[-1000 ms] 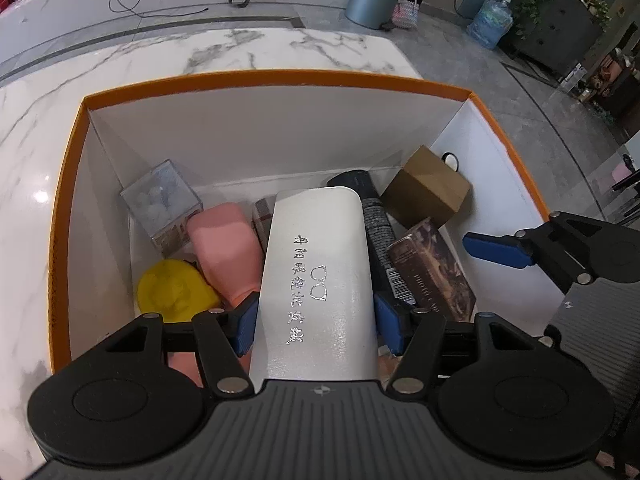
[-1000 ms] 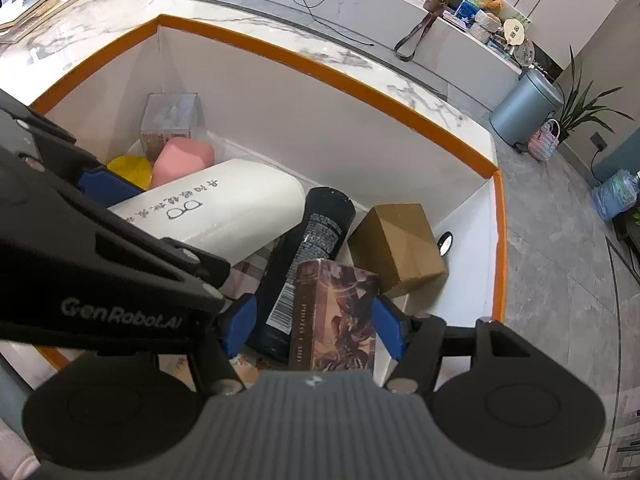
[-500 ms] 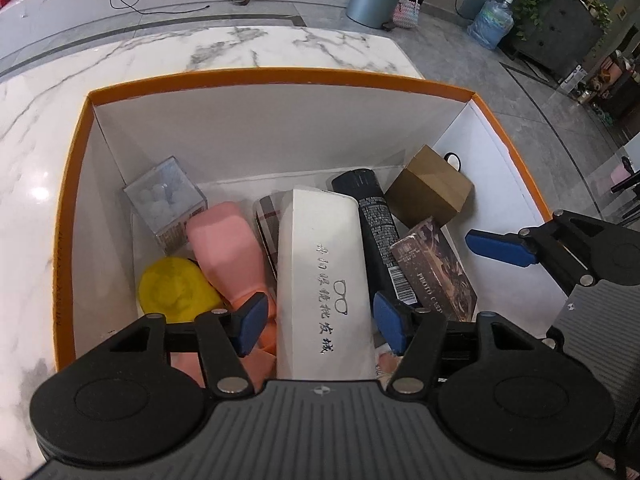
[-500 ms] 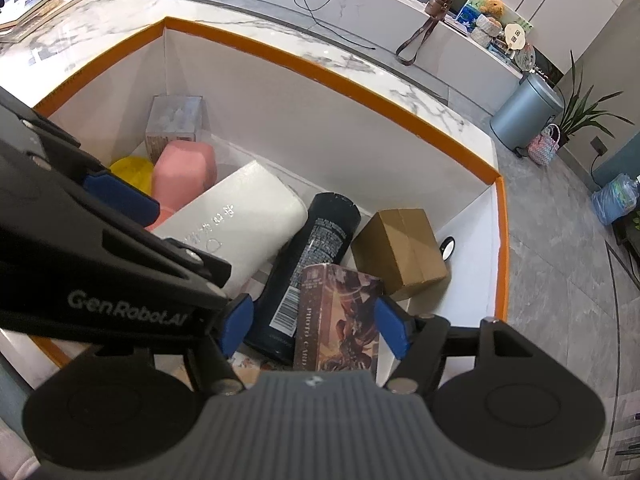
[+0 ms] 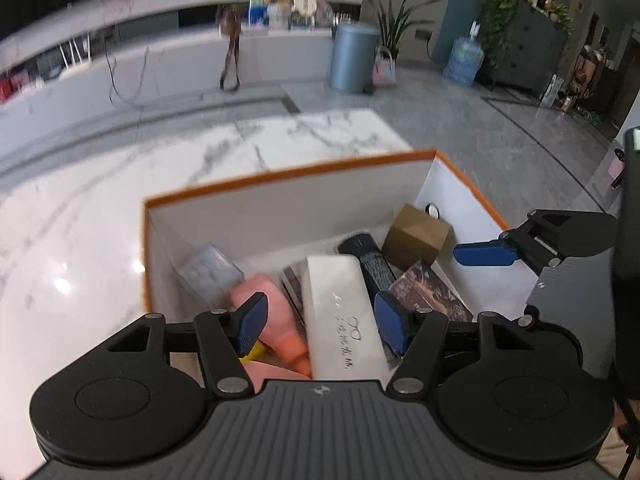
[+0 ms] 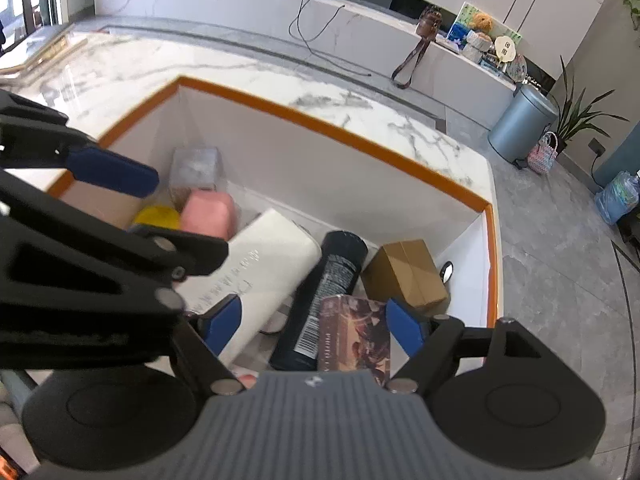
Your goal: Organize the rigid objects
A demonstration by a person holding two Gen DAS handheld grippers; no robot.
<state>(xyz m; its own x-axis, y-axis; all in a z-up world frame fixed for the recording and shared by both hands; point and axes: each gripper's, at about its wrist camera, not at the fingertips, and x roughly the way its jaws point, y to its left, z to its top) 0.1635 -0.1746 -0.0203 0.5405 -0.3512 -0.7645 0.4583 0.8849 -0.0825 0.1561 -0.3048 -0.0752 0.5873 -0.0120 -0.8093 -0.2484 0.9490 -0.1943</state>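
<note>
A white box with an orange rim holds the objects. Inside lie a white glasses case, a pink block, a black can, a brown carton, a printed card box, a clear box and a yellow piece. My left gripper hangs open above the white case, pads clear of it. My right gripper hovers over the printed card box and the black can. Its jaws are opening and touch neither.
The box stands on a white marble counter whose edge drops to a grey floor on the right. A grey bin and plants stand far behind. In the right wrist view, the left gripper's blue finger pad crosses the box's left side.
The white case has left my left gripper's pads and now lies in the box. The left gripper has risen and tilted up. The right gripper's jaws have widened and it has lifted a little.
</note>
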